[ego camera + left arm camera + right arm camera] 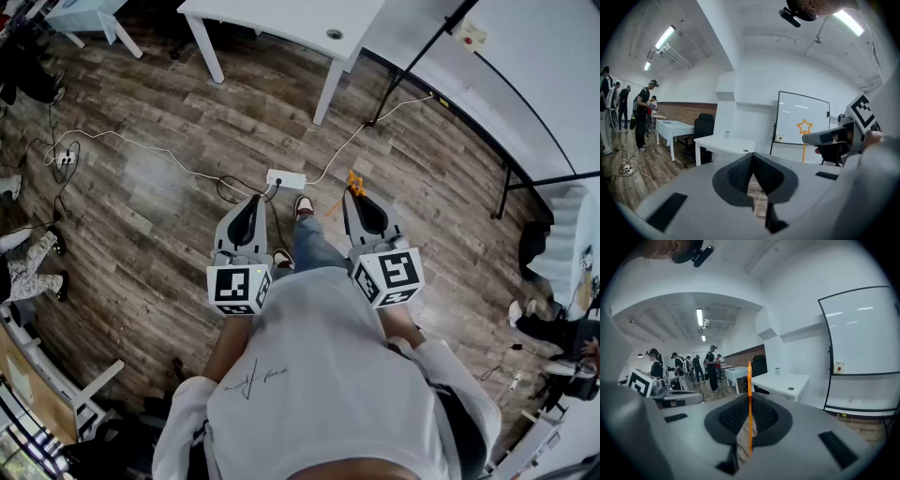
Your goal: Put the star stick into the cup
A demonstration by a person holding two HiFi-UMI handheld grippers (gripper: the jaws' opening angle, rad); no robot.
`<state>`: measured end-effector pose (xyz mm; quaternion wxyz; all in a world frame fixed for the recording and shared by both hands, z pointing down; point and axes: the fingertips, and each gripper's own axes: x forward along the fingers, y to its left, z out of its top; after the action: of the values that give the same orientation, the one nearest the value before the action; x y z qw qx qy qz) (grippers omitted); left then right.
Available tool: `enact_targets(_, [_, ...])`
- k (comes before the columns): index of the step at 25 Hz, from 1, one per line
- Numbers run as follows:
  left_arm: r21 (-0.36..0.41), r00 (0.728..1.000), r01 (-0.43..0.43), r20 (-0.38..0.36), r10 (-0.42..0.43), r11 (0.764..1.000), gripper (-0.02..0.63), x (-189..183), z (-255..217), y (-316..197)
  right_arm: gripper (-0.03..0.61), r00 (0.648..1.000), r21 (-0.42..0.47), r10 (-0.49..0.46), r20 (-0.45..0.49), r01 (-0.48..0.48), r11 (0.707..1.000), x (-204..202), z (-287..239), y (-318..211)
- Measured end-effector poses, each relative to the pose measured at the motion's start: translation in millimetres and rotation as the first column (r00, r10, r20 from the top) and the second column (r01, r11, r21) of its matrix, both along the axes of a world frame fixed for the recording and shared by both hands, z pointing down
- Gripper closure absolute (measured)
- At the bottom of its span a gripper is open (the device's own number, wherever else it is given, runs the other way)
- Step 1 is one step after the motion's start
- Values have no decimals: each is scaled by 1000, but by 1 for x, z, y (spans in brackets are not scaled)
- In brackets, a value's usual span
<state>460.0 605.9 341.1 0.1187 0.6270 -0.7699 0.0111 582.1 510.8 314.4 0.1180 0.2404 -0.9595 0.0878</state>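
The orange star stick [352, 180] is pinched upright in my right gripper [356, 197], which is shut on it. In the right gripper view its thin shaft [749, 394] runs up between the closed jaws; the star head [804, 126] shows in the left gripper view. My left gripper [250, 200] is shut with nothing in it, level with the right one and to its left. A small white cup [777, 371] stands far off on a white table [787, 381]; the left gripper view shows the same cup [727, 134]. Both grippers hang over the wooden floor.
The white table [281, 21] stands ahead. A whiteboard on a black stand [802, 118] is right of it. A power strip [286, 179] with cables lies on the floor just ahead. Several people [691, 367] stand at other tables to the left, near a black chair [704, 124].
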Motion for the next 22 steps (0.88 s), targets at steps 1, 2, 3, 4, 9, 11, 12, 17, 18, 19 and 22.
enact_targets(1, [-1,1000,-2,-2,2,1000,606,-3,0,-7,566,1000,9,-3,-1,3,1000,-5,-1,-8])
enact_targets(2, [-2,1000,-4,-2,4,1000,606,-6,0,-15,566,1000,16,-6,-2,6,1000,-9,-2,-15])
enact_targets(3, [-3,1000,-5,-2,5,1000,606,-9,-1,-22,566,1000,20,-11,-2,11,1000,-14,-3,-23])
enact_targets(4, [-5,1000,-5,-2,5,1000,606,-13,-1,-29,566,1000,19,-15,0,15,1000,-19,-4,-31])
enact_targets(9, [-17,1000,-11,3,11,1000,606,-30,-3,-72,566,999,-2,-32,10,32,999,-42,-2,-71])
enact_targets(11, [-22,1000,-15,12,15,1000,606,-38,-6,-91,566,999,-13,-33,19,33,999,-51,-1,-91])
enact_targets(12, [-24,1000,-15,17,16,1000,606,-42,-7,-101,566,999,-18,-34,24,34,999,-55,-1,-101])
enact_targets(17, [-36,999,10,36,-9,999,606,-67,-11,-141,565,997,-41,-46,69,49,998,-78,-2,-146])
enact_targets(18, [-38,999,20,37,-19,999,606,-72,-12,-148,565,995,-40,-56,83,60,997,-82,-4,-154])
enact_targets(19, [-40,999,31,39,-29,999,606,-76,-12,-155,565,993,-36,-67,95,71,997,-86,-6,-162])
enact_targets(22, [-39,998,47,43,-46,998,606,-85,-14,-176,565,989,-15,-99,112,101,995,-96,-10,-184])
